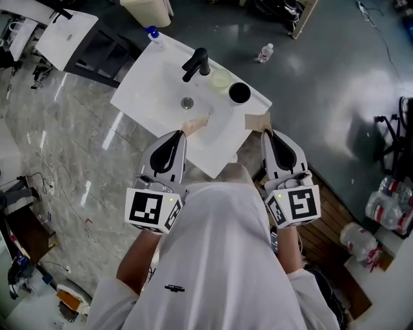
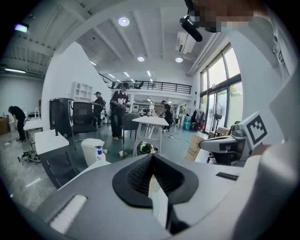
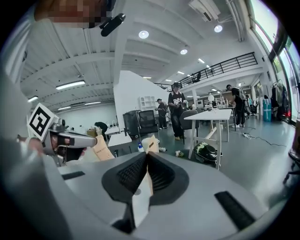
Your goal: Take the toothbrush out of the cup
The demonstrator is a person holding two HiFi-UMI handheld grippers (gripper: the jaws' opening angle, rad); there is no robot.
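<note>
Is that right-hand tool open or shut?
Shut. In the right gripper view the right tool has its jaws together, nothing between them.

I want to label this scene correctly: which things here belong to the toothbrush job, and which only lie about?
Job: black cup, pale cup, left gripper, right gripper; no toothbrush visible.
Lying about: faucet, blue-capped bottle, floor bottle, white bin.

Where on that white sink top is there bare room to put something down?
Bare: the counter stretch between the blue-capped bottle and the faucet. Crowded: beside the faucet, where the pale dish and black cup sit.
</note>
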